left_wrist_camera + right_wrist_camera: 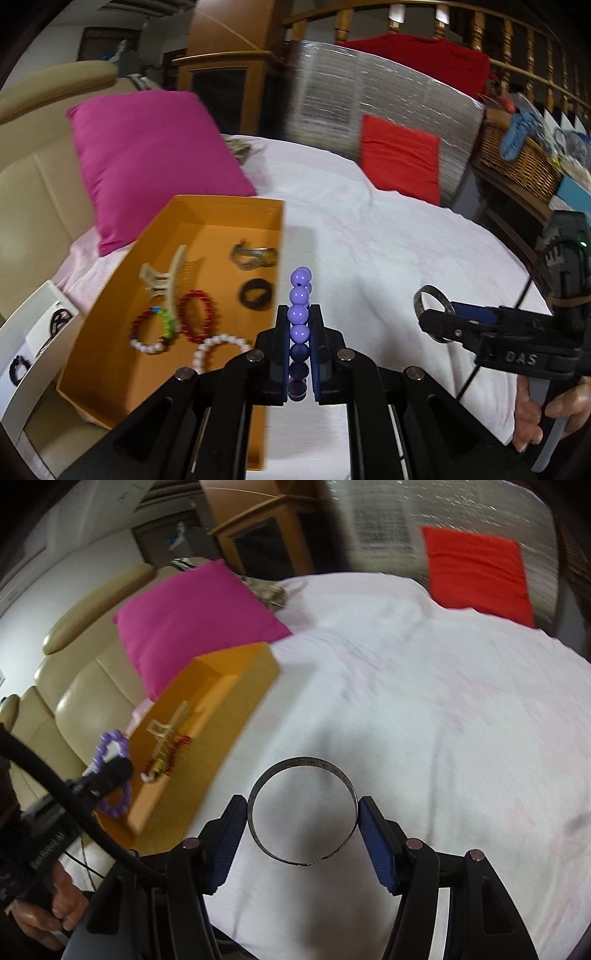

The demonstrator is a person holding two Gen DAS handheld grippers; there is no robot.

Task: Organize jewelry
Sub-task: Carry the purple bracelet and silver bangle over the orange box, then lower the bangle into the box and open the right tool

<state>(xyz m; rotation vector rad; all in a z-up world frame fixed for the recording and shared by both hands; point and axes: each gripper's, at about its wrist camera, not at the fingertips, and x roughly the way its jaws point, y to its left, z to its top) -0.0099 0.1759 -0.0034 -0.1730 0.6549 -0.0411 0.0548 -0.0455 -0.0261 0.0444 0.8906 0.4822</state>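
My left gripper (300, 314) is shut on a purple bead bracelet (299, 314), held edge-on just right of the orange box (236, 203); from the right wrist the bracelet (110, 742) shows as a loop in the left gripper (110, 771) beside the box (236, 701). My right gripper (303, 808) is shut on a thin grey metal bangle (301, 762), its blue pads (373, 834) pressing both sides above the white cloth. From the left wrist the bangle (432, 295) and right gripper (439, 325) hang at the right. In the box lie a beige hair claw (166, 284), red bracelet (195, 317), pearl bracelet (218, 350) and black hair tie (256, 293).
A white cloth (424, 701) covers the bed. A magenta cushion (151, 155) leans behind the box and a red cushion (399, 158) stands at the back right. Beige upholstery (74, 686) lies left. A wicker basket (517, 158) sits far right. A hand (535, 413) grips the right handle.
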